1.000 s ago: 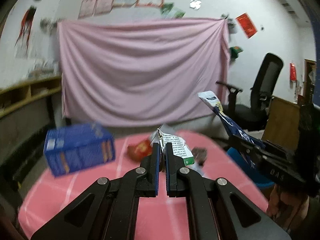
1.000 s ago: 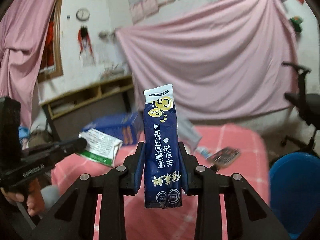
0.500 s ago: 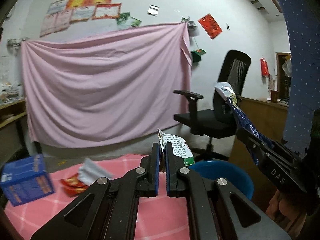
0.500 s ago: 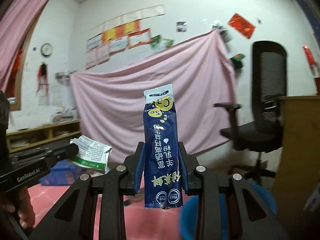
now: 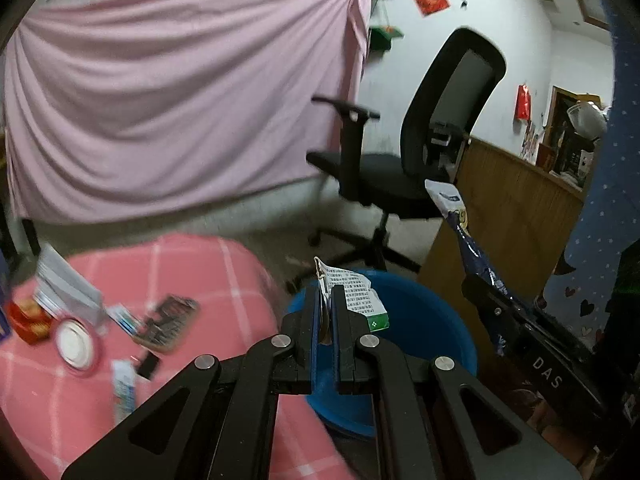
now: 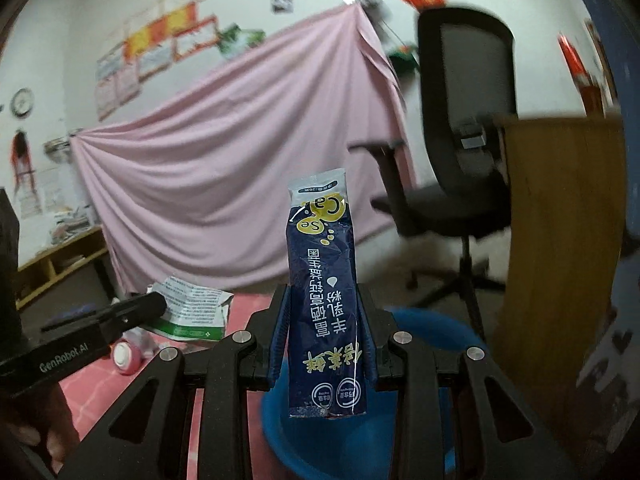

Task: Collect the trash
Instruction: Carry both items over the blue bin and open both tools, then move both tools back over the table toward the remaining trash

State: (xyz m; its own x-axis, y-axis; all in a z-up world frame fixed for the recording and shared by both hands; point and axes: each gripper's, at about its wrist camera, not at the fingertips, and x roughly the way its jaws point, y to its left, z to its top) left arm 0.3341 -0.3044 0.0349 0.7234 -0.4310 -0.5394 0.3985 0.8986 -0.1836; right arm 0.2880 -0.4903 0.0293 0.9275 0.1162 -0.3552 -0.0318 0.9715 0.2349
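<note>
Two gripped wrappers (image 5: 358, 298) (image 6: 326, 296) above basin (image 5: 432, 332)

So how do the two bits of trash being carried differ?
The left gripper pinches a crumpled white wrapper with fine black print and a green edge; the right gripper holds a long, dark blue sachet with yellow lettering. The wrapper is torn open and bent sideways; the sachet stands flat and upright. Both are held over the blue tub.
</note>
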